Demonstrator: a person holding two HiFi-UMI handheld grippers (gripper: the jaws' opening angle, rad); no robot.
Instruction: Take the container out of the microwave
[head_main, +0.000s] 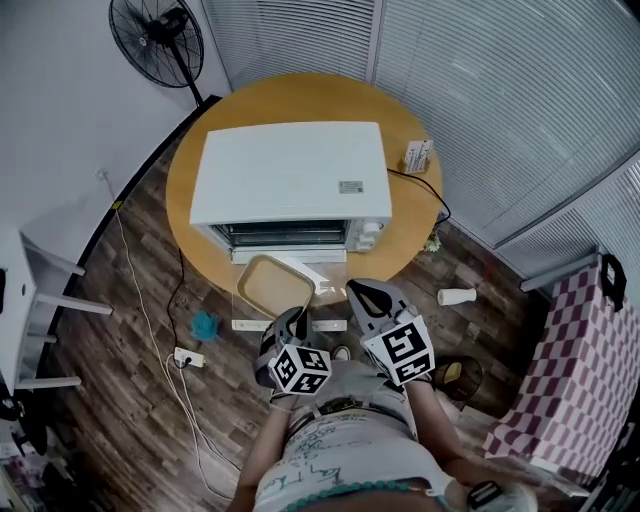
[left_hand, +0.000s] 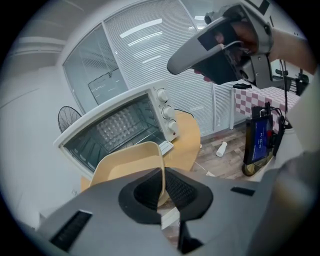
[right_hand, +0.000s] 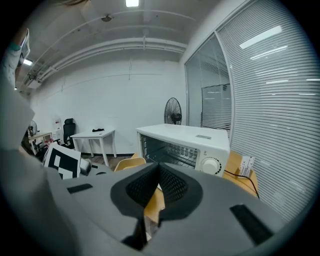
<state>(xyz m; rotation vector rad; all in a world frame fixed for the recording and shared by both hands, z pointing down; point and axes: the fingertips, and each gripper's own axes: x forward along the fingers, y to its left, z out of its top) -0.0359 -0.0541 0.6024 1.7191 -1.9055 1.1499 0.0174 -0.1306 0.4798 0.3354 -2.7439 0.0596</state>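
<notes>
Left gripper view, container rim pinched in left gripper, right gripper closed, empty.

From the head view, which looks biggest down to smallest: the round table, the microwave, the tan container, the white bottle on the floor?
1. round table
2. microwave
3. container
4. bottle, which lies lower down on the floor, so distance may shrink it.

Container: near end hidden under left hand-held gripper in head view. Right gripper view: tan patch below right hand-held gripper tips, container or table, cannot tell. Box at table's right edge: print too small. Fan cut by top edge. Microwave label unreadable.
</notes>
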